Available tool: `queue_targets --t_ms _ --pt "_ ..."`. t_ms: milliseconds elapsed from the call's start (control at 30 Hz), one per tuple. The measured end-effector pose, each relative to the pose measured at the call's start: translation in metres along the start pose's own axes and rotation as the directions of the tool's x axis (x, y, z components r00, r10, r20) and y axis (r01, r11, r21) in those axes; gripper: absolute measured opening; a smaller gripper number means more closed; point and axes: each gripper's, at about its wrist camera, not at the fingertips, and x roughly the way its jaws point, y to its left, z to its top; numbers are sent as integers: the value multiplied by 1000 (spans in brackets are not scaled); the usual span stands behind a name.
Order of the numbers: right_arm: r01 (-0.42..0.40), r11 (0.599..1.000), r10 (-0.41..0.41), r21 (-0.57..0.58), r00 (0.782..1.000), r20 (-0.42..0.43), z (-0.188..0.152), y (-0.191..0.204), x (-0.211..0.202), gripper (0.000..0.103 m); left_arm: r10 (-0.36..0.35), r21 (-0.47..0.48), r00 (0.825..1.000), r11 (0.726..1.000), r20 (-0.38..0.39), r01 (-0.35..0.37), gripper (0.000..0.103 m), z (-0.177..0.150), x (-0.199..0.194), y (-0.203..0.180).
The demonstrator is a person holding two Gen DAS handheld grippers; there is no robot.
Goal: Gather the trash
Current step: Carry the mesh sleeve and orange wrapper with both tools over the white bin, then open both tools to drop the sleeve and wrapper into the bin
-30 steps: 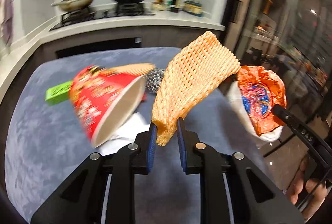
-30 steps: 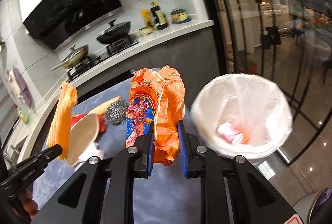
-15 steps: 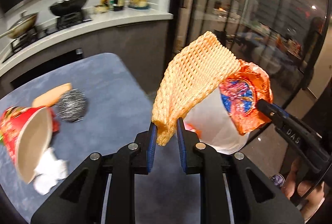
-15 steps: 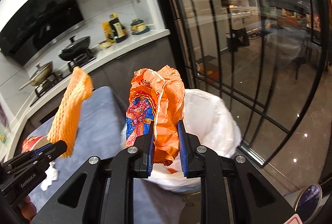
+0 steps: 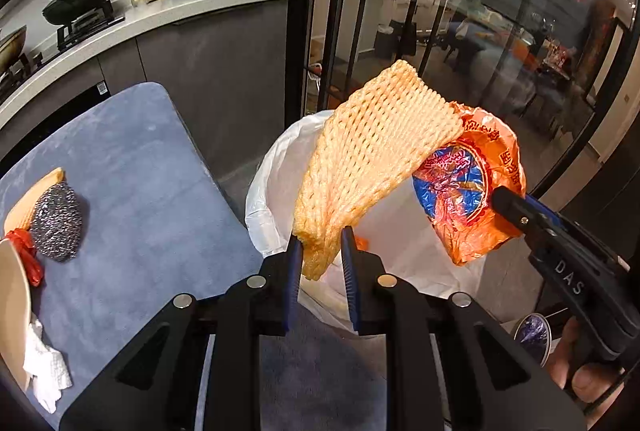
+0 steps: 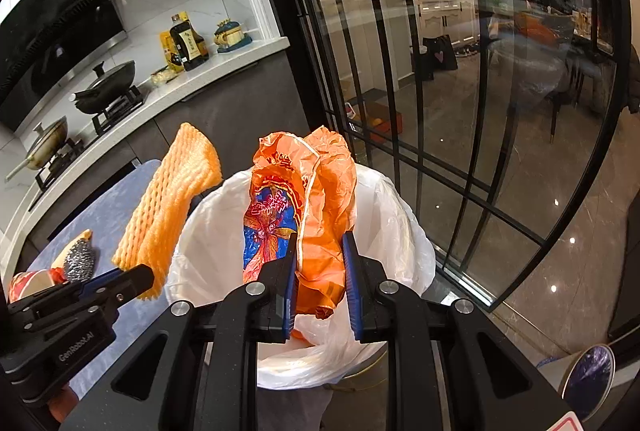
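Two grippers are in view, each clenched on one piece of trash. The left gripper [image 5: 319,255] pinches the lower corner of one orange foam net [image 5: 372,151], which stands up and leans right over the bin. The right gripper [image 6: 319,263] clamps the bottom of one crumpled orange wrapper [image 6: 308,199] with a blue and red print; in the left wrist view that wrapper [image 5: 468,187] sits just behind the net's upper edge, the two nearly touching.

One bin lined with a white bag [image 6: 396,231] stands on the floor just off the right edge of the blue-grey table [image 5: 132,171]. Both pieces hang over its open mouth, above the rim.

On the table's far left lie one steel scourer [image 5: 56,219], one tan sponge [image 5: 32,199] behind it, one tipped paper cup [image 5: 12,307], one red scrap [image 5: 26,255] and one white tissue [image 5: 46,371], all bunched together. The table surface between that cluster and the bin-side edge is bare. Past the bin, a glass partition [image 6: 460,91] with black frames closes the right side.
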Motion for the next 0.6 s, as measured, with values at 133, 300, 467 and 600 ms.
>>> queue_targets --t_ms 133,300,467,600 --pt "-2 1000 2 -9 1000 -9 0 3 5 23 -6 -6 1000 1000 -9 6 22 0 4 -1" --pt "-2 1000 2 -5 1000 8 2 7 5 36 29 -23 1000 999 10 -29 41 1 0 3" --pt "-14 1000 14 -11 1000 20 3 14 0 36 42 -45 999 998 16 -41 46 1 -5 10" --pt "-24 1000 25 -20 999 36 5 21 -9 41 51 -64 998 997 25 -50 49 2 -11 17"
